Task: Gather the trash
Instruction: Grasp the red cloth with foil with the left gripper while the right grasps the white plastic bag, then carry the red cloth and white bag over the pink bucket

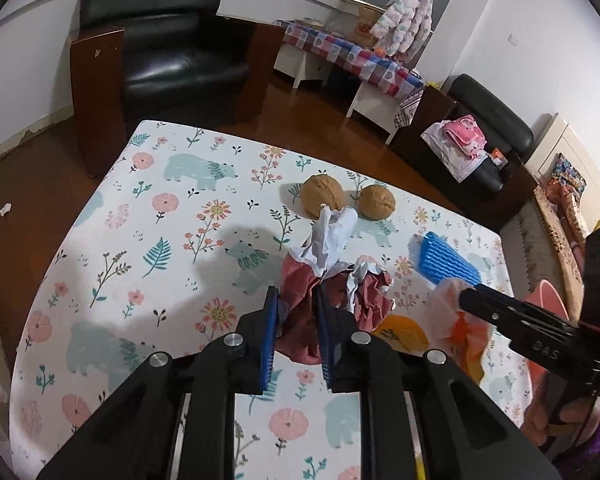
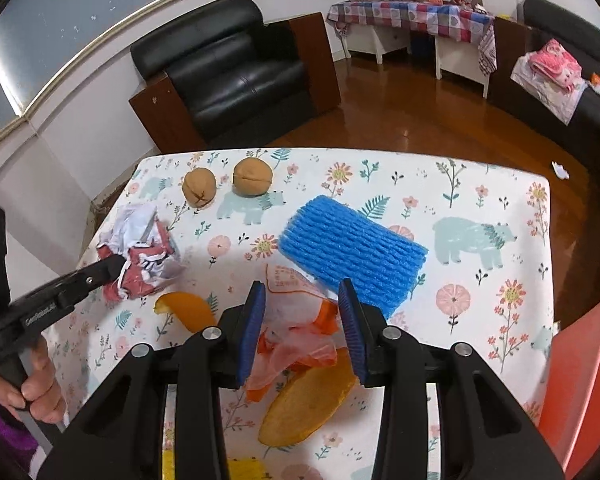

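Observation:
A crumpled red and white paper (image 1: pixel 370 300) lies on the flowered tablecloth (image 1: pixel 140 240), and my left gripper (image 1: pixel 296 294) is shut on its red part. The right wrist view shows that gripper's tip (image 2: pixel 114 266) against the same paper (image 2: pixel 144 256). My right gripper (image 2: pixel 301 286) is shut on a thin pinkish plastic wrapper (image 2: pixel 300 320) bunched between its blue pads. Orange peel (image 2: pixel 308 404) lies under the wrapper, another piece (image 2: pixel 192 312) to its left. A blue foam net (image 2: pixel 352 248) lies just beyond the right fingertips.
Two walnuts (image 1: pixel 323 196) (image 1: pixel 377 202) sit near the table's far edge. A red bin (image 2: pixel 580 360) stands off the table's right side. A black armchair (image 2: pixel 236 64) and wooden floor lie beyond. A person's hand (image 2: pixel 36 380) holds the left gripper's handle.

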{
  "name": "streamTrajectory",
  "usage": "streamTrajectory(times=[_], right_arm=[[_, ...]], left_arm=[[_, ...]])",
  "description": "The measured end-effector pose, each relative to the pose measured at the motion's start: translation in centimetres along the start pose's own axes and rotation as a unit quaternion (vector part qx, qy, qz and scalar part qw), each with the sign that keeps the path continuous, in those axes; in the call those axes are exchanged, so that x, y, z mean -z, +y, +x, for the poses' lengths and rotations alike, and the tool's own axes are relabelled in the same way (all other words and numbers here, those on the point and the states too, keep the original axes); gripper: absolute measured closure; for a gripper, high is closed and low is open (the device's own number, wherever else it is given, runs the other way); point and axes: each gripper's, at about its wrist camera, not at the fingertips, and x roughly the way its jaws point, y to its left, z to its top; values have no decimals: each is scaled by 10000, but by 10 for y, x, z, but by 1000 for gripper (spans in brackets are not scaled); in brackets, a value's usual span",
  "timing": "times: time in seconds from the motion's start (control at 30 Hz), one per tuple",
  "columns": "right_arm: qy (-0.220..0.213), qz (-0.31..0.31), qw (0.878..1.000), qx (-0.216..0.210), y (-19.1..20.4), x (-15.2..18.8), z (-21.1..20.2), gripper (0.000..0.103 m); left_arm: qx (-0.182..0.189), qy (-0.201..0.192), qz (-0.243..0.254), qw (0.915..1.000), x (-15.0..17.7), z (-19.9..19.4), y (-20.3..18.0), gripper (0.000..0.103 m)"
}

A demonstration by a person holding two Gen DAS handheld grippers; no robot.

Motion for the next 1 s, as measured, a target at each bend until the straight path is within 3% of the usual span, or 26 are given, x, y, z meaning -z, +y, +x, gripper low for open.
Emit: streamTrajectory(times=[0.13, 0.23, 0.53, 1.0], right_arm=[[84, 242, 9995, -176, -4, 4, -2, 65], [104, 241, 9991, -341, 0, 8, -5, 76], [-347, 329, 9968, -645, 17, 26, -51, 79], [-924, 596, 9937, -235, 13, 73, -122, 79]], left_arm=[[65, -67, 28, 10000, 3, -12, -3, 86], [95, -121, 35, 9999, 6, -21, -3, 86], [159, -224, 67, 9996, 16, -50, -4, 86], [543, -416, 391, 9969, 29, -85, -47, 86]])
